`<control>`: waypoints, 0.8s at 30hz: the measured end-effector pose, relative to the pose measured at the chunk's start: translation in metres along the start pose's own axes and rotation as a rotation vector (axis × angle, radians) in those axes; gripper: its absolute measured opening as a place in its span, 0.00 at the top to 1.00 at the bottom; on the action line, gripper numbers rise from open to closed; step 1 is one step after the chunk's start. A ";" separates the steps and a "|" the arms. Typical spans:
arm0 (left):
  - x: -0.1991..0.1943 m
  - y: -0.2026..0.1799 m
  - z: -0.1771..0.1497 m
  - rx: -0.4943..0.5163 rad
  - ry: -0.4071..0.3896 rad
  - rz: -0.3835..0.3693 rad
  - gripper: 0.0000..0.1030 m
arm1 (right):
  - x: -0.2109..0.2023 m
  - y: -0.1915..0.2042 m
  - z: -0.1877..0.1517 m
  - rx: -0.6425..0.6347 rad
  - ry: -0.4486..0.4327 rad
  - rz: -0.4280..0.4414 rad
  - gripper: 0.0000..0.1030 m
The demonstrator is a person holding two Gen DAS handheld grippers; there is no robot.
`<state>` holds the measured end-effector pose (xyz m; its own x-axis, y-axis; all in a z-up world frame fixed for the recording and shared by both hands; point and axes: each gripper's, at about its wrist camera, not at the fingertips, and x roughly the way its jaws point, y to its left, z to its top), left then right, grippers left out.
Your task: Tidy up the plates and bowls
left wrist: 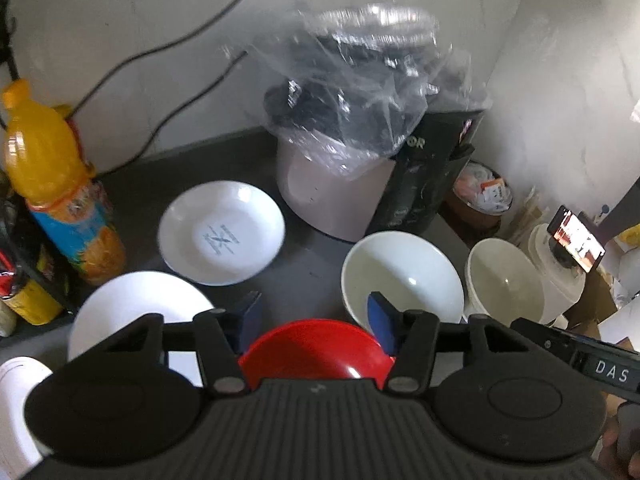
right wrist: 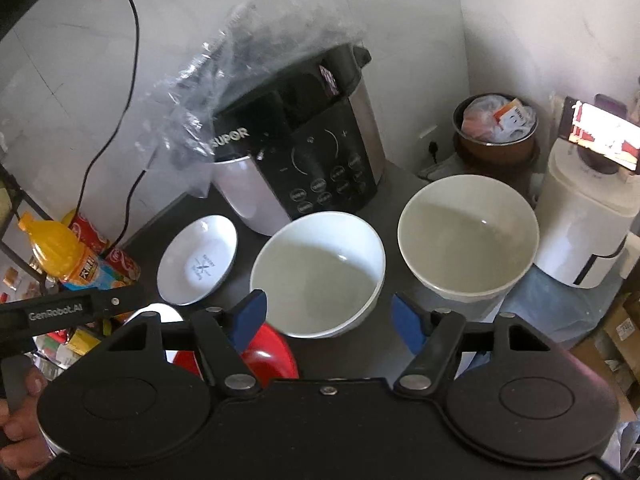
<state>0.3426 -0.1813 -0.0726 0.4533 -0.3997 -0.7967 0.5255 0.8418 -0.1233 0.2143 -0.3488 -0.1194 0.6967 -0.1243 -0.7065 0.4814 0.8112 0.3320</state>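
My left gripper (left wrist: 316, 318) is open, its blue pads hanging over a red bowl (left wrist: 316, 352) that shows between and below them; I cannot tell if they touch it. A flat white plate (left wrist: 136, 312) lies just left of it, and a shallow white dish with a printed mark (left wrist: 222, 234) sits further back. My right gripper (right wrist: 328, 318) is open too, nothing pinched, facing the near rim of a white bowl (right wrist: 320, 276). A second white bowl (right wrist: 468, 236) stands to its right. The red bowl (right wrist: 272, 352) peeks out under the right gripper's left finger.
A black-and-silver cooker (right wrist: 320, 160) under a clear plastic bag stands at the back against the wall. An orange juice bottle (left wrist: 48, 184) and packets crowd the left edge. A white appliance (right wrist: 580, 232) with a lit phone on it and a brown pot (right wrist: 496, 128) stand at the right.
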 end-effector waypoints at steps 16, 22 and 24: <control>0.096 -0.031 0.022 0.049 0.109 0.058 0.50 | 0.085 -0.043 0.014 -0.025 0.138 0.028 0.38; 0.124 -0.039 0.019 0.067 0.132 0.060 0.55 | 0.106 -0.050 0.018 -0.040 0.177 0.039 0.51; 0.132 -0.039 0.019 0.069 0.134 0.067 0.58 | 0.111 -0.050 0.019 -0.042 0.185 0.050 0.51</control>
<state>0.3953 -0.2736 -0.1618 0.3913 -0.2882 -0.8740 0.5477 0.8361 -0.0304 0.2771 -0.4140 -0.2028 0.6081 0.0208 -0.7936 0.4227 0.8376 0.3459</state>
